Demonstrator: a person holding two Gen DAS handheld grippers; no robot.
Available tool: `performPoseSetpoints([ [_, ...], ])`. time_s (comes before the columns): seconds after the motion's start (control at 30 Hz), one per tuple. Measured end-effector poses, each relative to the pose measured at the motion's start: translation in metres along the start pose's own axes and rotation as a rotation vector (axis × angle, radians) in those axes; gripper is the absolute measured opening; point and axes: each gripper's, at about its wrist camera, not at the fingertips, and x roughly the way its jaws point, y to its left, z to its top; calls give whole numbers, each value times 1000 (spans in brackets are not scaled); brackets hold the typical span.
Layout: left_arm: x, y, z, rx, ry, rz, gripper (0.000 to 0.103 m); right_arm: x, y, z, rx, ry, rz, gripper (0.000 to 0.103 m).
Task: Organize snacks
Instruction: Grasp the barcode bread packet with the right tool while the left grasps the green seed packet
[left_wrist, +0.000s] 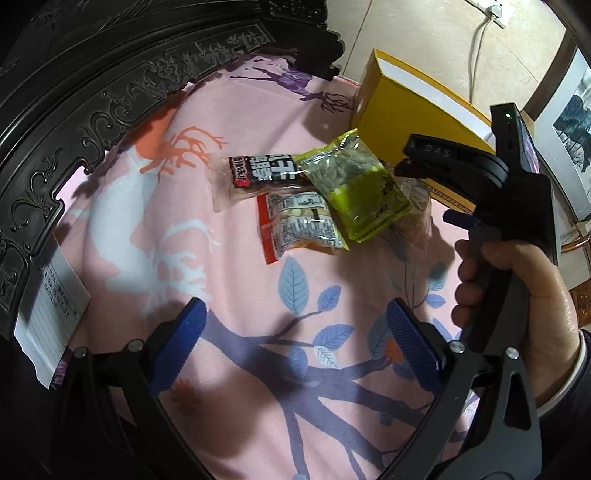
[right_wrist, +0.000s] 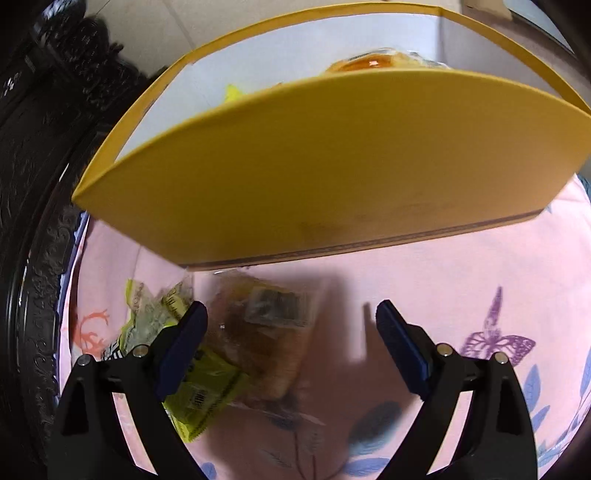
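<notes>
Pink sheet (left_wrist: 240, 369) bears three packets; only right claw (right_wrist: 288, 332), wide, shows a blurred, perhaps bread, packet (right_wrist: 266, 332).

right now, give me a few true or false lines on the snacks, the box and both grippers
1. The yellow box already holds at least one snack. True.
2. The right gripper is clamped on the green packet. False: its jaws stand open, over a brownish clear packet.
3. The green packet lies partly on top of the other packets. True.
4. The left gripper holds the red-edged packet. False: it is open and empty above the pink cloth.
5. The black-labelled packet is inside the box. False: it lies on the cloth.
</notes>
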Motion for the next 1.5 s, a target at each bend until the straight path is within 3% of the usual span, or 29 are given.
performPoseSetpoints([
  [0.07, 2, 2, 0, -6, 6, 7, 100, 4, 9, -1, -34, -14, -12, 92],
  [0.2, 2, 5, 0, -15, 14, 16, 100, 14, 8, -4, -32, 20, -8, 73],
  [0.37, 3, 6, 0, -26, 23, 19, 99, 18, 8, -7, -118, 6, -23, 71],
  [0.57, 4, 2, 5, -5, 12, 33, 100, 2, -19, -21, -224, -12, -6, 60],
  [0.9, 15, -22, 16, 44, 21, -3, 100, -49, -107, -69, -184, 0, -31, 58],
  [1.13, 40, -89, 30, 208, -9, -57, 100, -68, -130, -99, -178, -2, -10, 58],
  [1.23, 67, -111, 34, 273, 19, -4, 100, -71, -135, -104, -181, -5, 1, 58],
  [1.5, 114, -122, 38, 284, 133, 59, 100, -70, -131, -102, -193, -13, 14, 59],
])
